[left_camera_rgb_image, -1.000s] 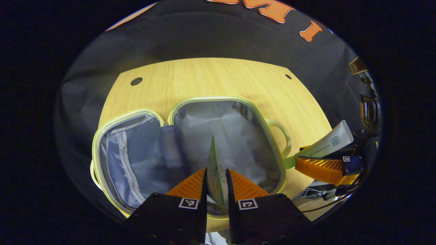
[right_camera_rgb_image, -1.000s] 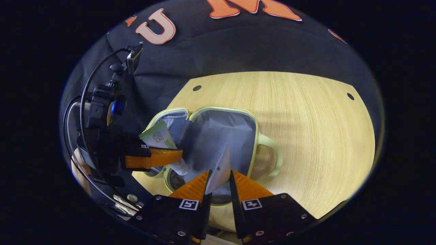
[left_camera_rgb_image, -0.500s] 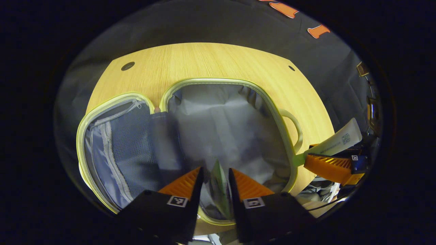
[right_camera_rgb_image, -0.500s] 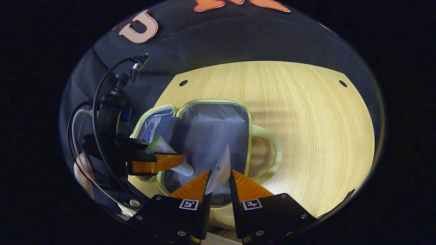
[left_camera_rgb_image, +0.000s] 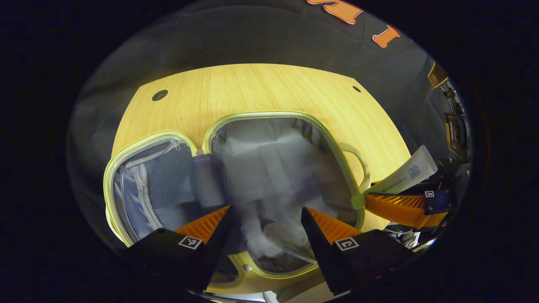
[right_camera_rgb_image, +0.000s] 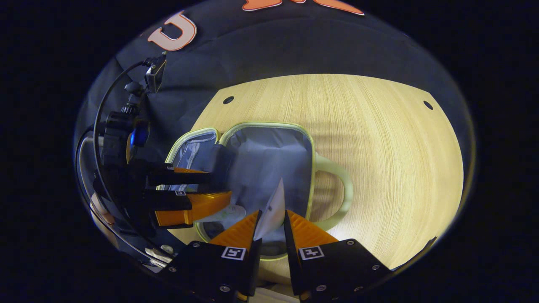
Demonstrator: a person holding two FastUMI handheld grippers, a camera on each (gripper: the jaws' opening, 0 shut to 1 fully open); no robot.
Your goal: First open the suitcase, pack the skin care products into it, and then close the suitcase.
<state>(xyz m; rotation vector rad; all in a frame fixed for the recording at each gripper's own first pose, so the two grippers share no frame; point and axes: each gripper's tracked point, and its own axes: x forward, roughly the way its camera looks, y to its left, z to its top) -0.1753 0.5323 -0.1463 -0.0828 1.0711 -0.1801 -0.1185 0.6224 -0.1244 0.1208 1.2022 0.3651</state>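
The suitcase (left_camera_rgb_image: 269, 181) lies open flat on the wooden table (left_camera_rgb_image: 252, 88), both halves facing up. The right half is the deep main compartment with grey lining; the left half is the lid (left_camera_rgb_image: 151, 185) with a mesh zip pocket. A pale green rim runs around each half, and the handle (left_camera_rgb_image: 358, 162) projects from the right edge.

The left gripper (left_camera_rgb_image: 266, 219) hangs over the near part of the main compartment with its jaws wide apart and nothing between them. A white tube (left_camera_rgb_image: 286, 240) lies on the lining just beyond the near rim, between the two fingers (slightly blurred).

The right gripper (right_camera_rgb_image: 271, 221) is clamped on a second tube (right_camera_rgb_image: 274, 206), held edge-on with its flat crimped end pointing up. In the left gripper view this gripper sits just outside the right rim, near the handle, the tube angled over the table.

The far part of the main compartment is unoccupied lining. The table surface beyond the far rim and to the right of the handle is bare wood up to its edges.
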